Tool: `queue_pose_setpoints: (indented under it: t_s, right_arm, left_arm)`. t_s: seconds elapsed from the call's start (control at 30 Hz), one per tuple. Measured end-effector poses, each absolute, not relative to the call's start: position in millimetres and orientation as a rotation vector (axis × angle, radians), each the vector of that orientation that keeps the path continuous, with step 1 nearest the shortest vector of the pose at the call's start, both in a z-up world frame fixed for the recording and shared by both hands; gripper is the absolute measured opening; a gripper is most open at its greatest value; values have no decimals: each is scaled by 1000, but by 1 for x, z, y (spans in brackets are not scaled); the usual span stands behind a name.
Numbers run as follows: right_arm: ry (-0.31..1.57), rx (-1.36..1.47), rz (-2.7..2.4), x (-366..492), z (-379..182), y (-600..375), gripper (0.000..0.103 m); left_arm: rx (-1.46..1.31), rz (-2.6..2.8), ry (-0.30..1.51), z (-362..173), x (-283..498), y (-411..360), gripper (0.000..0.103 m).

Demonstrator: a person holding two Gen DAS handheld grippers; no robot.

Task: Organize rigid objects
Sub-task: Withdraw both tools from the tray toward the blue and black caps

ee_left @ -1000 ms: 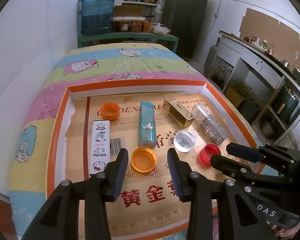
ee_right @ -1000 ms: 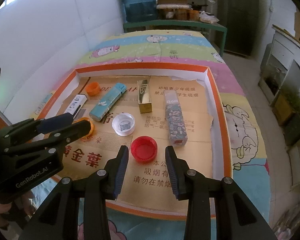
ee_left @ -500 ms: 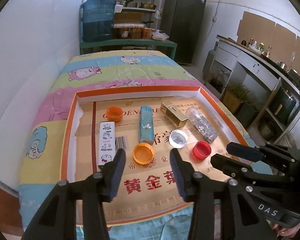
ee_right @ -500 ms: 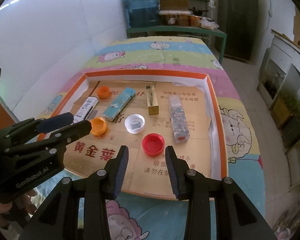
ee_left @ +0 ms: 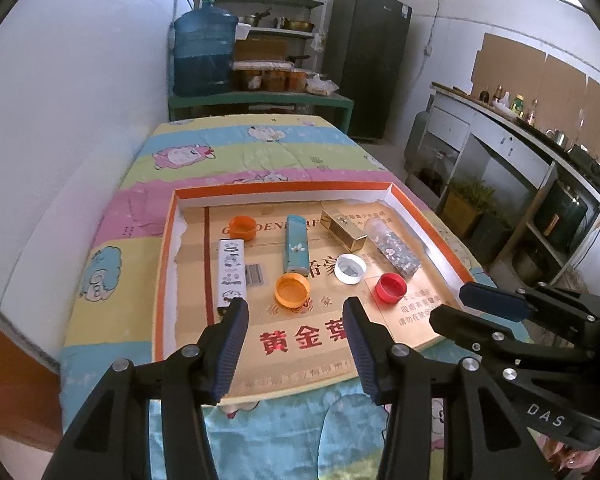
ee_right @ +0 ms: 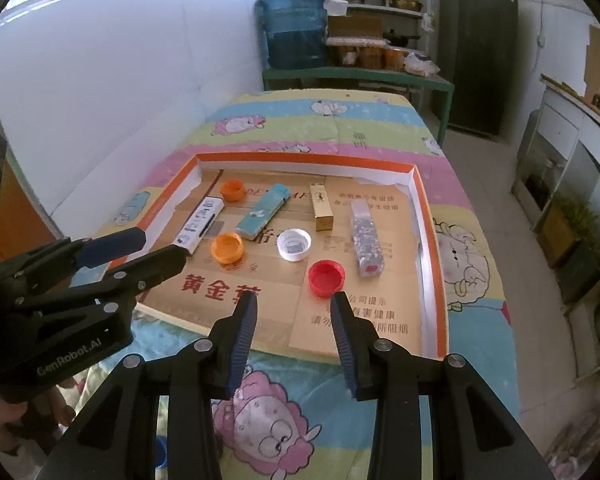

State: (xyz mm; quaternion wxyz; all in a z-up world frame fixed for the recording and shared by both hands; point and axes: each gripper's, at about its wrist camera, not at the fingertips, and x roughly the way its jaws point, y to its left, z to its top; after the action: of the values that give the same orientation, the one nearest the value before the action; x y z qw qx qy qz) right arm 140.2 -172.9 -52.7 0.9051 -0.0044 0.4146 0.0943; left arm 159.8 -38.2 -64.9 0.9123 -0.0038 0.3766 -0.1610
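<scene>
An orange-rimmed cardboard tray point(ee_left: 164, 240) lies on a cartoon quilt. In it are two orange caps point(ee_left: 242, 227) point(ee_left: 292, 289), a white cap point(ee_left: 351, 267), a red cap point(ee_left: 390, 288), a white cartoon box point(ee_left: 232, 270), a teal box point(ee_left: 296, 244), a gold box point(ee_left: 342, 228) and a clear patterned box point(ee_left: 392, 248). My left gripper point(ee_left: 294, 302) hovers open above the tray's near edge, behind the nearer orange cap, holding nothing. My right gripper point(ee_right: 293, 296) is open and empty too, just behind the red cap point(ee_right: 326, 277).
The quilt point(ee_right: 340, 128) covers the table beyond the tray. A white wall point(ee_left: 60, 140) runs along the left. A blue water jug point(ee_left: 204, 54) on a green shelf and a dark cabinet point(ee_left: 370, 60) stand at the far end. A counter point(ee_left: 520, 148) lines the right.
Both grippers have drawn back and upward from the tray, so the objects look smaller. The left jaws have widened. The nearer orange cap and the red cap stay on the cardboard.
</scene>
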Motion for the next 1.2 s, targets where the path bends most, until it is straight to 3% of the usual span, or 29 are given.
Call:
queue_pose_setpoints:
  t_s: [0.77,0.87,1.2]
  right_arm:
    - [828,-49,198,77,-38,-162,40]
    - [832,-46,197,69,-39,-164,44]
    - [868,-44,201,47,-55,-165,45]
  left_arm:
    - [-24,-303,726,-48,102,-9,49]
    - [-27,-302,724,-49,93,-7,49]
    - [-37,-327,721,-57,70,-3,49]
